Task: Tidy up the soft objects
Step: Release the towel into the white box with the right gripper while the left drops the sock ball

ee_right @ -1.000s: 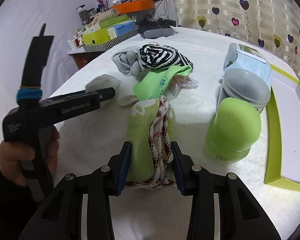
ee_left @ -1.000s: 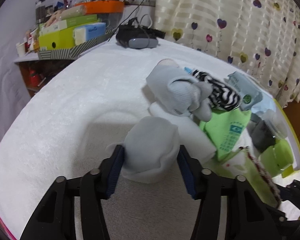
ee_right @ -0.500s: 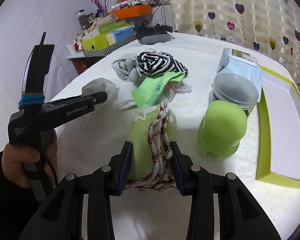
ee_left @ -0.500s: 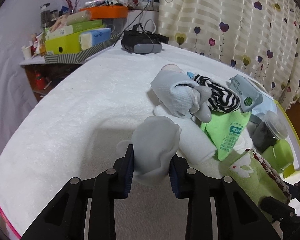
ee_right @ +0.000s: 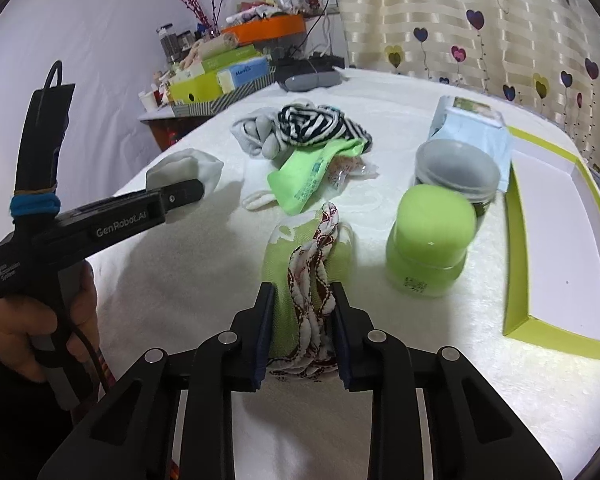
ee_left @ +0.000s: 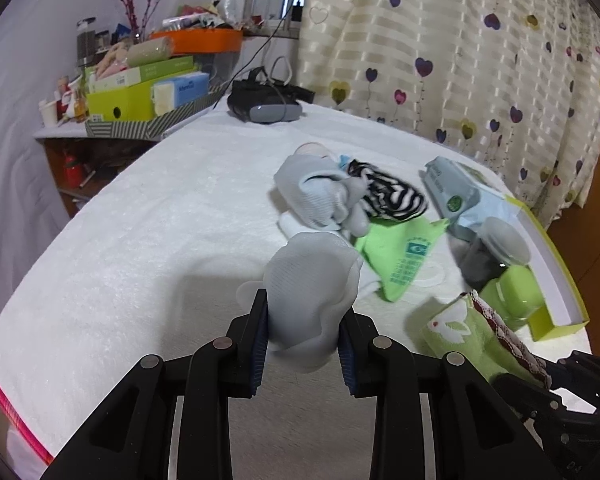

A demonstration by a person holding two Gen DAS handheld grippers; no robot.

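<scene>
A fluffy white towel point(ee_left: 148, 240) covers the bench, and a striped curtain with little hearts point(ee_left: 480, 60) hangs behind it.

The left tool point(ee_left: 303, 330) is clamped on a soft, pale grey sock point(ee_left: 312, 280), bunched into a round lump and held up off the towel. A second ago its jaws stood wider, loose around the sock on the towel; they have just closed, and the sock is squashed thinner.

The right tool point(ee_right: 302, 326) is clamped on a green cloth point(ee_right: 282, 276) with a twisted red and white rope edge. Its jaws have just been closing too, and the cloth looks narrower than before.

Past the grey sock lies a heap of soft things: a ribbed grey sock point(ee_left: 320, 192), a black and white striped cloth point(ee_left: 388, 196) and a flat bright green cloth point(ee_left: 400, 252) with printing. Just beside the green rope cloth stands a smooth, round green jar point(ee_right: 430, 240), touching a clear jar with a grey lid point(ee_right: 456, 168). A pale blue wipes pack point(ee_right: 468, 128) lies behind them. A shallow green-edged box lid point(ee_right: 520, 320) sits at the right.
</scene>
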